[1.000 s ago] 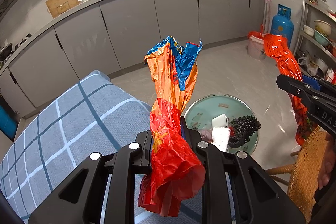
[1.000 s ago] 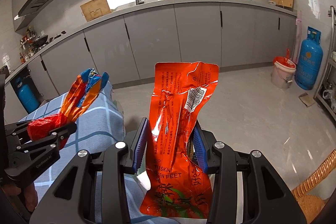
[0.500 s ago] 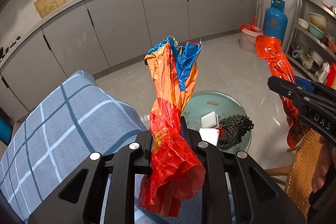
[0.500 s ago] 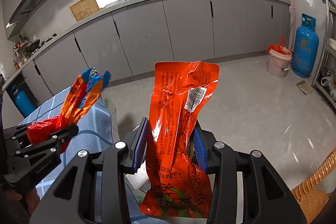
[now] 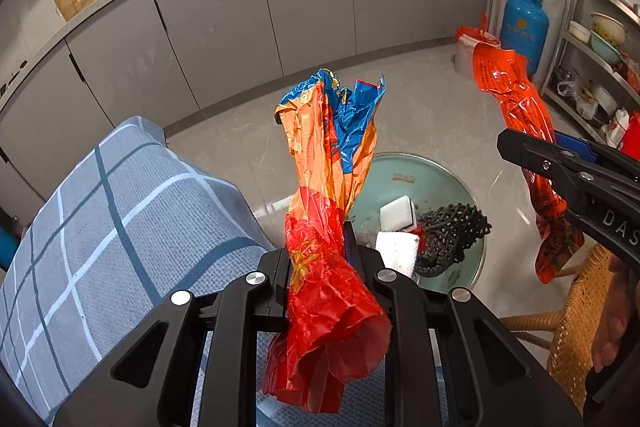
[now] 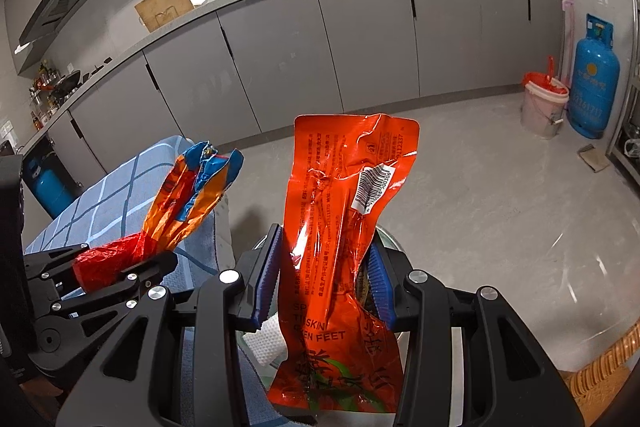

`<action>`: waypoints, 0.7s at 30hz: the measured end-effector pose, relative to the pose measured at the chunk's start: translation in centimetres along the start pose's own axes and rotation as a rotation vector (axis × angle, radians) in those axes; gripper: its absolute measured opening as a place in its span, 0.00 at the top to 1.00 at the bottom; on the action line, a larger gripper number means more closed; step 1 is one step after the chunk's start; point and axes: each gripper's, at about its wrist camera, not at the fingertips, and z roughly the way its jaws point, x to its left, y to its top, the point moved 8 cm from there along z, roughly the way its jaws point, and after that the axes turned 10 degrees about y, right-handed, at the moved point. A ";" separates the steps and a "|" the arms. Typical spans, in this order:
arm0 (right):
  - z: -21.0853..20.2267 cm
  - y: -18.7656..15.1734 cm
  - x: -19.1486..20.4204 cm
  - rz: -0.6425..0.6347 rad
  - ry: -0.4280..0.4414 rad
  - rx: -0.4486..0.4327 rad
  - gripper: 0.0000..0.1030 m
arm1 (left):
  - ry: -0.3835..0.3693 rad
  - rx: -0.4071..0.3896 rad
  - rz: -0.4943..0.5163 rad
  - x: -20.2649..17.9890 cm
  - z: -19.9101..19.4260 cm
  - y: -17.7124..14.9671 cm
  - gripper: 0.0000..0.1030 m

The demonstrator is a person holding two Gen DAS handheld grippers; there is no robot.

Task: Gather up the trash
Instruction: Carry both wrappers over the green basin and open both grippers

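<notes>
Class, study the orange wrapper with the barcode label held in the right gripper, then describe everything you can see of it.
The orange wrapper is a long, flat, glossy foil-like pouch, creased and seemingly empty. It bears dark small print, a white barcode sticker near its upper right, pale lettering ending "FEET" and green artwork low down. It stands roughly upright, clamped at mid-length between the blue-padded fingers of the right gripper. Nothing else touches it. The left view shows it edge-on, held in the air.
</notes>
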 end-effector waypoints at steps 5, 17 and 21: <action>0.8 0.5 -0.2 -0.003 0.007 0.010 0.59 | -0.008 0.006 0.002 -0.2 0.6 0.2 0.79; 3.2 -0.1 -1.0 -0.012 -0.001 0.057 0.42 | 0.012 0.012 -0.026 0.3 1.3 0.1 0.23; 2.5 -0.3 -1.7 0.009 -0.014 0.038 0.34 | 0.027 0.015 -0.027 0.8 1.0 -0.5 0.21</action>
